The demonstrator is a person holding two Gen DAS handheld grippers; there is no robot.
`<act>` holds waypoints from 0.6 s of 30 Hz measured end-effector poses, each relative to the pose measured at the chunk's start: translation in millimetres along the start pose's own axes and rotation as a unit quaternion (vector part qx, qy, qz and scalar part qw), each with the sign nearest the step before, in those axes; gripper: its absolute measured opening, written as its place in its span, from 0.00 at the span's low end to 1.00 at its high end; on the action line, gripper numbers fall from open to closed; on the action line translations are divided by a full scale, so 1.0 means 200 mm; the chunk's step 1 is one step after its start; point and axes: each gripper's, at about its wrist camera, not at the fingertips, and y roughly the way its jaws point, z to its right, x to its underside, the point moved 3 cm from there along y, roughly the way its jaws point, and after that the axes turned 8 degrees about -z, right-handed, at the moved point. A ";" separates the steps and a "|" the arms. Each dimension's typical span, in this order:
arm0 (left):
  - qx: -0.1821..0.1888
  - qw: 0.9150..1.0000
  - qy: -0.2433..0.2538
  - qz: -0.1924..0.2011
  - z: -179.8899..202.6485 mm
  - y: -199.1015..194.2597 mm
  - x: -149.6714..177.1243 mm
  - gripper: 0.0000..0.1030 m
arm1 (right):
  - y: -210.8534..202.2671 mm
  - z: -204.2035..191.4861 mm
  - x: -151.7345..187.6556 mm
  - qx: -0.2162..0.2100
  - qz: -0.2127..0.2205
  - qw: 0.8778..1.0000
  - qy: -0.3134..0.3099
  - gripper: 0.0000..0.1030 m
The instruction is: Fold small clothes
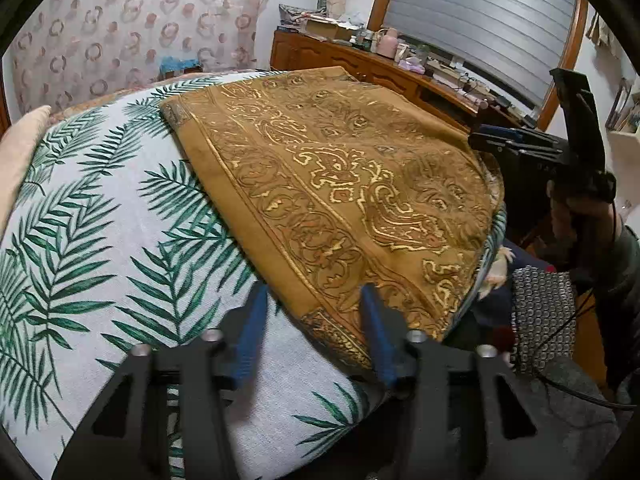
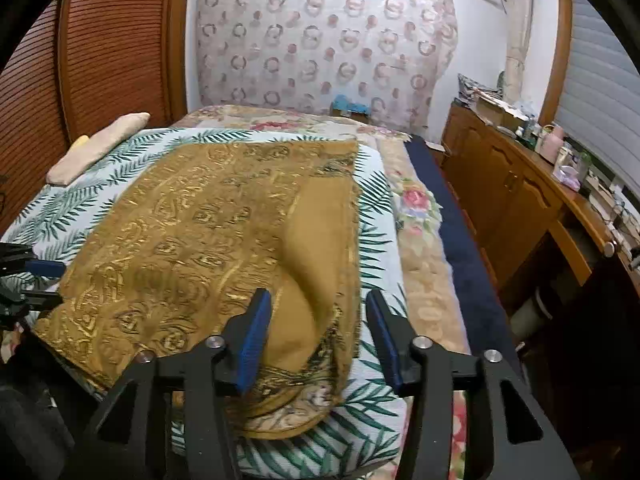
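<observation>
While the ochre patterned cloth (image 2: pixel 208 232) lies folded on the palm-leaf sheet (image 1: pixel 100 240), left gripper (image 1: pixel 316 300) and right gripper (image 2: pixel 318 308) gape at six o'clock, gripping nothing

Soft indoor light, fisheye-warped edges

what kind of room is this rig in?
Most likely a home bedroom: a bed with a palm-leaf cover and pillow, a cluttered wooden sideboard, and a patterned curtain on the far wall.
</observation>
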 end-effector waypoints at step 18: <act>0.020 0.996 0.032 0.076 0.08 -0.18 -0.35 0.02 | -0.11 -0.12 0.08 -0.064 0.007 0.997 -0.030 0.56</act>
